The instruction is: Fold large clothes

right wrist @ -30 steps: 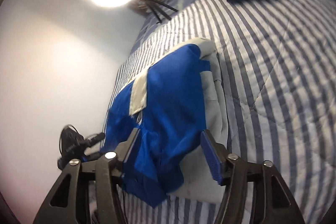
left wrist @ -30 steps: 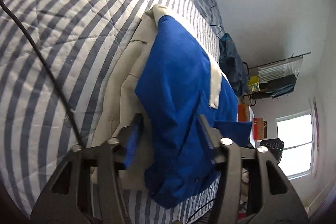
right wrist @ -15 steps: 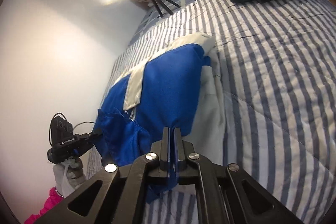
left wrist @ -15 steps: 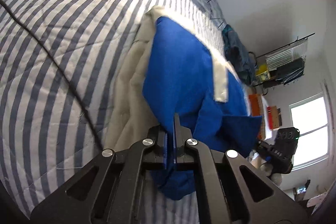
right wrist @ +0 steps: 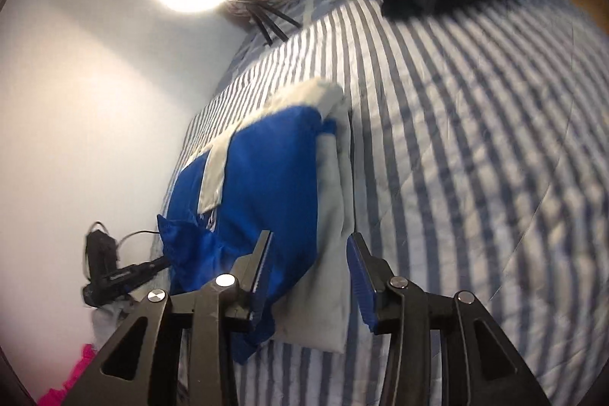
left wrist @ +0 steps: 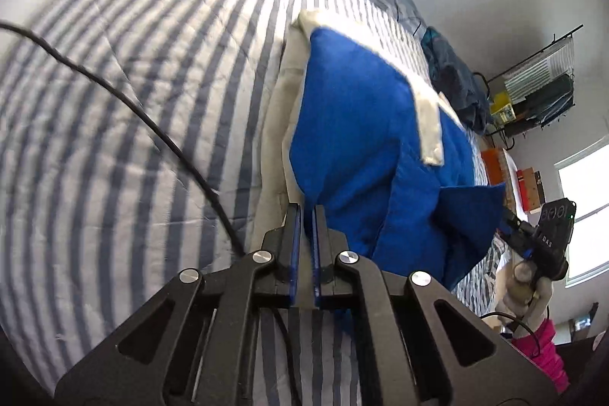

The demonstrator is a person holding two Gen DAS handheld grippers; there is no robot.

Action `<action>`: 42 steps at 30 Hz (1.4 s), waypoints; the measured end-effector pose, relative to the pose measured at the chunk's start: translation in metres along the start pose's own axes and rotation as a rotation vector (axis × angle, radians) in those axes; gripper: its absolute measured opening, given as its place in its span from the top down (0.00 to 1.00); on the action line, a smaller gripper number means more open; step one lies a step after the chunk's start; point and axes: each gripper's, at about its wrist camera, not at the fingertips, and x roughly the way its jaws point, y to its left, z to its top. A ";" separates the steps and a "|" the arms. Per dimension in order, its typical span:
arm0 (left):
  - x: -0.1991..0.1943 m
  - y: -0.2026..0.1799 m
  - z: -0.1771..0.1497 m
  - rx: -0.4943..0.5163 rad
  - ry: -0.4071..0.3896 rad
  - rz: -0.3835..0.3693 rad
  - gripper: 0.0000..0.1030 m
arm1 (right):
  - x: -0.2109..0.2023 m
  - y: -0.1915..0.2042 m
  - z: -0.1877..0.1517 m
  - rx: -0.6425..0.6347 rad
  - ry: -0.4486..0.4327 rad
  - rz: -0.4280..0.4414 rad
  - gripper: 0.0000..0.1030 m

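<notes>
Blue-and-cream garment [left wrist: 354, 139] flat on striped bedspread [left wrist: 133, 101]

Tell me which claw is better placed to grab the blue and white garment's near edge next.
Right claw: its jaws stand open over the garment's near edge. The left claw is shut, with nothing visibly pinched.

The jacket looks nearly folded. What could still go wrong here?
The right gripper has just been opening, its pads off the blue-and-cream garment seen between them, so the loose blue corner may flop open. The black cable by the shut left gripper could snag and drag the striped bedspread.
</notes>
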 end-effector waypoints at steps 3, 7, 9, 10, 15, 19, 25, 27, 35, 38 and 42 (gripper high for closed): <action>-0.021 -0.015 0.009 0.065 -0.080 0.011 0.99 | 0.000 0.025 0.018 -0.117 -0.031 -0.020 0.61; -0.017 -0.051 0.045 0.155 -0.130 0.044 0.99 | 0.012 0.067 0.040 -0.280 -0.066 -0.061 0.66; -0.005 -0.067 0.064 0.185 -0.129 0.044 0.99 | 0.027 0.089 0.053 -0.344 -0.060 -0.059 0.69; 0.005 -0.077 0.074 0.208 -0.128 0.053 0.99 | 0.038 0.098 0.060 -0.372 -0.051 -0.058 0.70; 0.054 -0.104 0.108 0.254 -0.083 0.037 0.99 | 0.090 0.121 0.084 -0.429 0.012 -0.081 0.71; 0.091 -0.095 0.112 0.250 -0.028 0.098 0.99 | 0.121 0.113 0.088 -0.432 0.081 -0.108 0.71; 0.128 -0.053 0.101 0.174 0.060 0.050 0.98 | 0.146 0.084 0.067 -0.429 0.169 -0.126 0.83; 0.126 -0.050 0.100 0.164 0.054 0.029 0.98 | 0.158 0.077 0.056 -0.442 0.184 -0.155 0.87; 0.044 -0.073 0.071 0.219 -0.071 0.023 0.97 | 0.084 0.090 0.056 -0.404 0.110 -0.051 0.82; 0.019 -0.072 0.047 0.226 -0.097 -0.004 0.97 | 0.034 0.098 0.042 -0.404 0.062 0.060 0.82; 0.012 -0.072 0.019 0.220 -0.098 -0.046 0.97 | -0.002 0.119 0.005 -0.471 0.104 0.202 0.82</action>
